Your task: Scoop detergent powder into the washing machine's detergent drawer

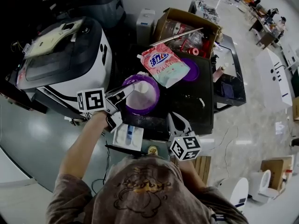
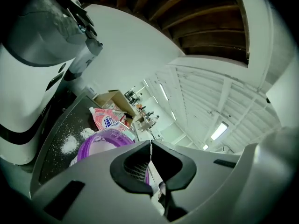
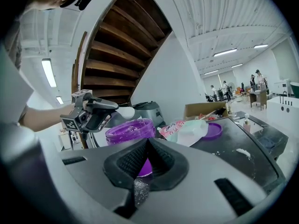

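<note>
Scooping seemed in hand: left gripper [image 1: 125, 94] clamped the scoop [image 3: 125, 112] over the tub [image 3: 130, 130]; right gripper [image 1: 174, 122] had its jaws together, empty; next, carry it level to the drawer [image 1: 122, 136]

Large hall with a glossy pale floor [image 1: 261, 106], a white wall [image 3: 168, 78] and ceiling strip lights [image 3: 233, 52]. A wooden staircase's brown underside [image 3: 112, 45] rises overhead. Desks [image 1: 262, 34] stand far off.

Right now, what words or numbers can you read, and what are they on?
"活力", probably, in blue on the pink detergent pouch; its smaller print is too blurred.
Print on the washing machine: too small to read.
The left hand-held gripper and right hand-held gripper: square patterns only, no words.
</note>
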A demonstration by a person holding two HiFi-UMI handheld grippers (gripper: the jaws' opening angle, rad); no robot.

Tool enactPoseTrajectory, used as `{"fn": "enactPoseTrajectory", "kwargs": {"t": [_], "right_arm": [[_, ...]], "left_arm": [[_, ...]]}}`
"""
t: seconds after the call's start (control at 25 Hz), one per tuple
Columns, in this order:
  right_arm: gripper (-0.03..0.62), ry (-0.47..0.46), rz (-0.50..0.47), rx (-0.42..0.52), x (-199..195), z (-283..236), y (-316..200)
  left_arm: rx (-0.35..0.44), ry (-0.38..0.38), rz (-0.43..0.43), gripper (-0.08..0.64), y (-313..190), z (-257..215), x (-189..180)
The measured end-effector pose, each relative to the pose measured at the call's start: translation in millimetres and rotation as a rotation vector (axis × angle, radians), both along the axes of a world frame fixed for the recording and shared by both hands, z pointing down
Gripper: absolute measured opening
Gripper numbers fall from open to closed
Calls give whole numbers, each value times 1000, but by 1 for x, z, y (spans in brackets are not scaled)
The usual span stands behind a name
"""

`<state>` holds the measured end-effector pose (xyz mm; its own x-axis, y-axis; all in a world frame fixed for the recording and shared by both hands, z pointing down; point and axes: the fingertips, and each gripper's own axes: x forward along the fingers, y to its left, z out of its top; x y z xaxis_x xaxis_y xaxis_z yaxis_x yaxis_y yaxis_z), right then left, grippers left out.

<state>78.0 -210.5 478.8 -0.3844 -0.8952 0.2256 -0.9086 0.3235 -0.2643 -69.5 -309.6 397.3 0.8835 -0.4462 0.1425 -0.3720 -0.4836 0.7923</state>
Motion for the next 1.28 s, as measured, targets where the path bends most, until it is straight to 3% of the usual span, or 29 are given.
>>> {"fn": "enactPoseTrajectory", "kwargs": {"t": [0.24,0.52,0.72,1.0,1.08,1.16,1.28], "right_arm": [[0,21,16,-6,-5,-2,9],[0,37,49,-5,-9,-4,23],[0,36,48,1,-9,-6,30],[0,16,2,10,-9,-9,44],[0,13,-17,9,-7,-8,49],[0,10,-33,7,-5,-7,55],[0,4,-60,0,-5,-5,64]], "left_arm": [[-15,57,-130,23,4,2,-15],[-73,124,-168,24,16,8,-27],[-10,130,-167,23,22,0,-32],[-164,164,-290,24,53,6,-41],[-110,153,-281,25,59,2,-41],[3,132,-249,25,64,-9,-39],[-25,119,-302,23,80,-8,-47]]}}
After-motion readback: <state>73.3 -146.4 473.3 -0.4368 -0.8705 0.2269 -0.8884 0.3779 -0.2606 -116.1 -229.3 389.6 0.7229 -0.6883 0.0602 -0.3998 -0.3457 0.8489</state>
